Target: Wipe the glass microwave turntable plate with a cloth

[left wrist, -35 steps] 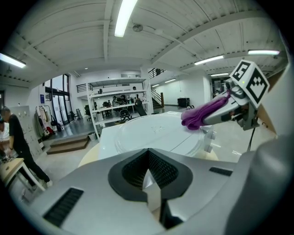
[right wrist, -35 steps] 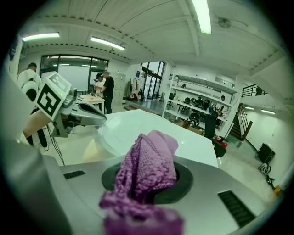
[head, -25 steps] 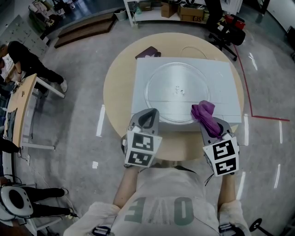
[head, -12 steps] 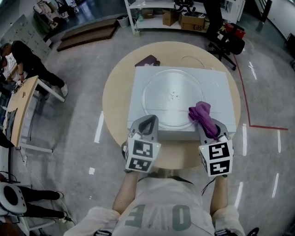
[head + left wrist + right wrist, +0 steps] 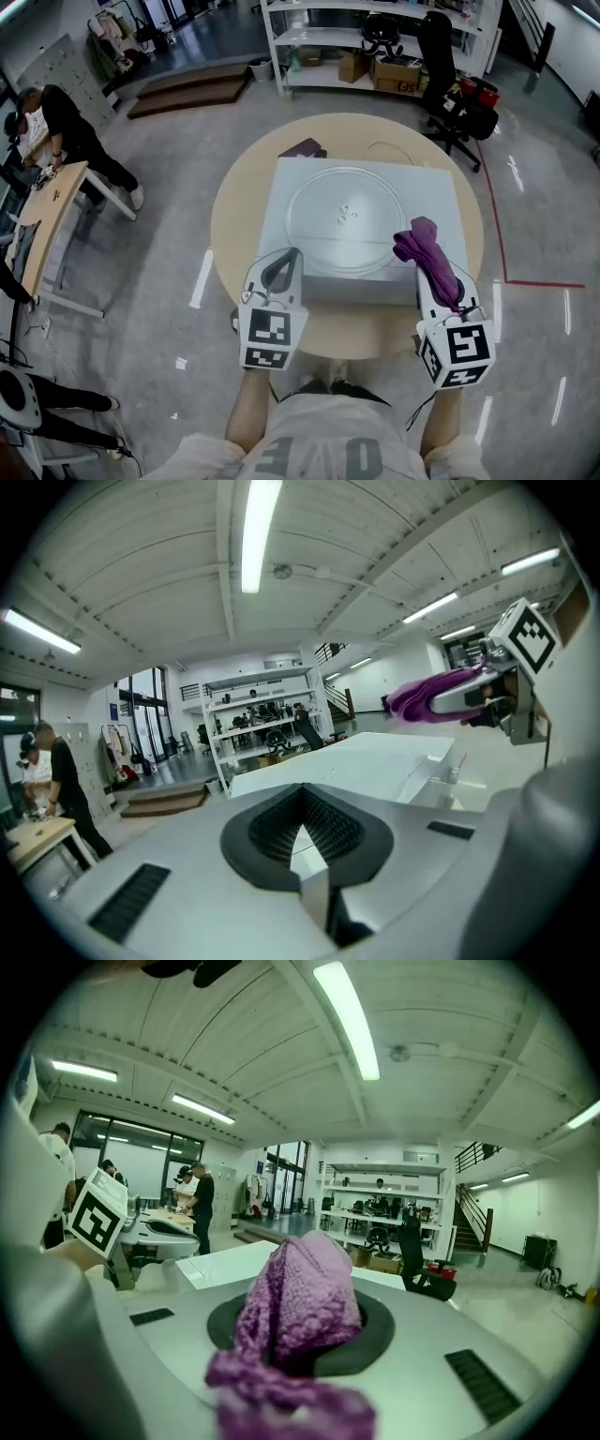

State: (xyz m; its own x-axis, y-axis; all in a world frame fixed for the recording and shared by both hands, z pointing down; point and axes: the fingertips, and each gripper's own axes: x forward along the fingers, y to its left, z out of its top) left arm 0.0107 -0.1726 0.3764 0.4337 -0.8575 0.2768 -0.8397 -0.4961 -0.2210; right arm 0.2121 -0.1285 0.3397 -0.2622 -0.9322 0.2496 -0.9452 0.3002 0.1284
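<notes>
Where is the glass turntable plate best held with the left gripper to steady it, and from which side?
Probably its near-left rim, approached low from the person's side. The glass plate lies flat on the white box, so only the thin rim gives an edge to pinch, and the left gripper is closest there. Its jaws are together and would need opening first.

A round worktop (image 5: 234, 206) stands mid-floor, with white shelving (image 5: 323, 36) and a black chair (image 5: 441, 56) beyond it and a person (image 5: 61, 117) at far left.
</notes>
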